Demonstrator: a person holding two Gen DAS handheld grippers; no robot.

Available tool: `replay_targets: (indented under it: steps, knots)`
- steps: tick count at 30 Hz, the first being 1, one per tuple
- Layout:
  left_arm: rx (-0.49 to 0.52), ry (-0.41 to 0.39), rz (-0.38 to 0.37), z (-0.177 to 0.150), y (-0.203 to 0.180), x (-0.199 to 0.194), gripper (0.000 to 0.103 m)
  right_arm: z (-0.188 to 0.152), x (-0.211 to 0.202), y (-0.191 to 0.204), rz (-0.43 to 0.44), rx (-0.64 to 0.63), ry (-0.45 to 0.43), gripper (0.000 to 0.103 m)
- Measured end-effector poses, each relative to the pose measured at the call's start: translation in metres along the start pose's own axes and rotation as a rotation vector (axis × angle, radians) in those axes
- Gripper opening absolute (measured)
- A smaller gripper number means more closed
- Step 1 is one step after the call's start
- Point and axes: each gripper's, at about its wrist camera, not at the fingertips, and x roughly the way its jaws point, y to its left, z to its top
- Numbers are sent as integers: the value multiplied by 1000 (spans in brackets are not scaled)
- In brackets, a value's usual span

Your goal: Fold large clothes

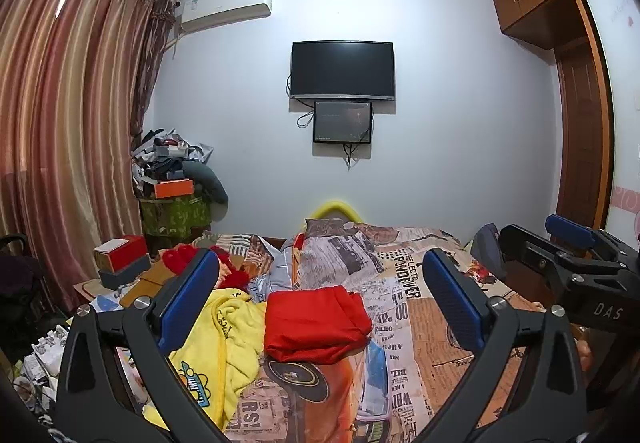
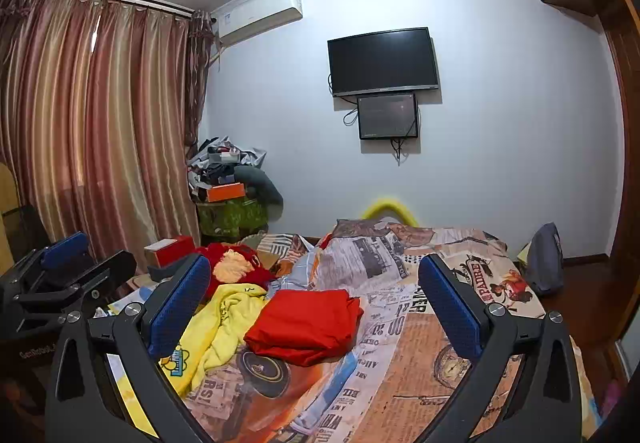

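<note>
A folded red garment (image 1: 316, 323) lies on the patterned bedspread (image 1: 416, 327) in the middle of the bed; it also shows in the right wrist view (image 2: 304, 323). A crumpled yellow garment (image 1: 216, 347) lies just left of it, also in the right wrist view (image 2: 216, 327). A red fuzzy garment (image 2: 236, 267) lies behind the yellow one. My left gripper (image 1: 318, 283) is open and empty, held above the bed, well short of the red garment. My right gripper (image 2: 314, 283) is open and empty at similar height. Each gripper shows at the edge of the other's view.
A cluttered bedside table with red and grey boxes (image 1: 120, 259) stands left of the bed. A pile of clothes and boxes (image 1: 176, 179) sits in the corner by the curtains (image 1: 72, 123). A wardrobe (image 1: 580, 123) is at right. A grey bag (image 2: 544, 259) is right of the bed.
</note>
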Motion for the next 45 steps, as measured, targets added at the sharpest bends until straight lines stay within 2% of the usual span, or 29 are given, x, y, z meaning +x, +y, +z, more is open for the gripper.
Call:
replay_targets:
  steps: [23,45]
  knots:
    - [-3,6,-5,-3,0,1,102,1,-1,-3,-3,2,20,103]
    - [-15,57,-42,-8,8,10,102,2,0,-3,-8,12,32,103]
